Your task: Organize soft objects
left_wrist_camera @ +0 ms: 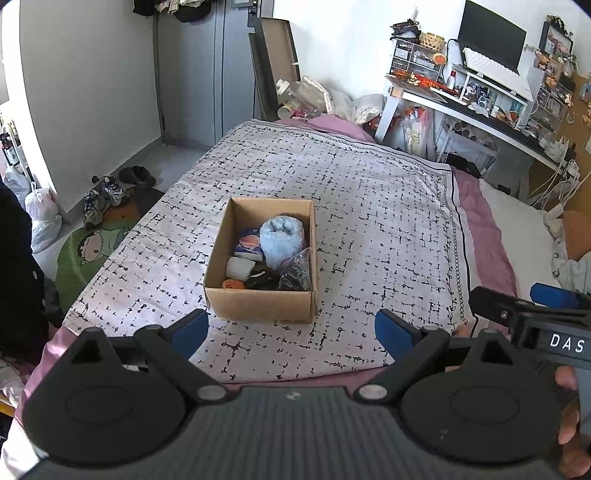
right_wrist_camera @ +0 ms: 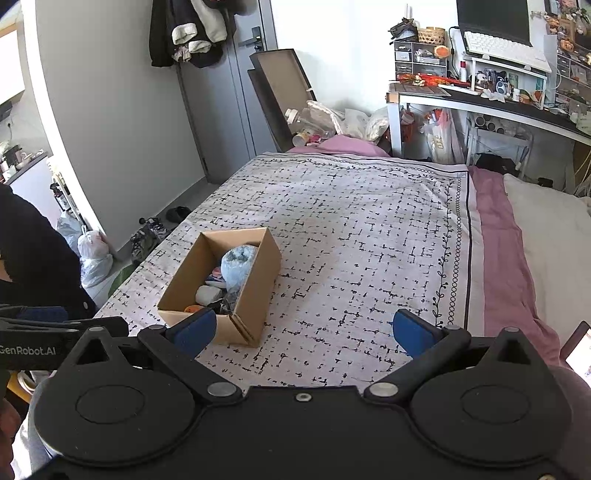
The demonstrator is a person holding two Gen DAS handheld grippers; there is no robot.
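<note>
A: Nearest the lens, the left gripper (left_wrist_camera: 291,330) hangs over the near edge of the bed, blue fingers (left_wrist_camera: 190,329) spread wide, nothing between them.

B: Same for the right gripper (right_wrist_camera: 304,330): splayed apart, empty, bare blanket showing in the gap. From the left wrist view its black body pokes in at the right edge, mostly cut off, with a hand (left_wrist_camera: 570,417) only partly in frame beside it.

A: Just beyond the fingers sits the cardboard box (left_wrist_camera: 260,304), open-topped, on the patterned blanket (left_wrist_camera: 369,221). From the right wrist view it lies to the left, its near corner partly hidden behind the left blue pad.

B: Inside, a light blue fluffy roll (left_wrist_camera: 281,236) stands tallest, toward the far right of the box. Left of it there's a small printed packet (left_wrist_camera: 249,242) and a pale white piece (left_wrist_camera: 239,267), but I can't say what either is.

A: In the near right corner is something dark in clear wrap (left_wrist_camera: 295,271), hard to make out. An orange bit (left_wrist_camera: 233,284) peeks over the near wall, mostly hidden.

B: Farther off, the pink sheet (left_wrist_camera: 476,206) runs along the right. Far right, the cluttered desk (left_wrist_camera: 461,99) and a dark monitor (left_wrist_camera: 491,35), items too small to name.
</note>
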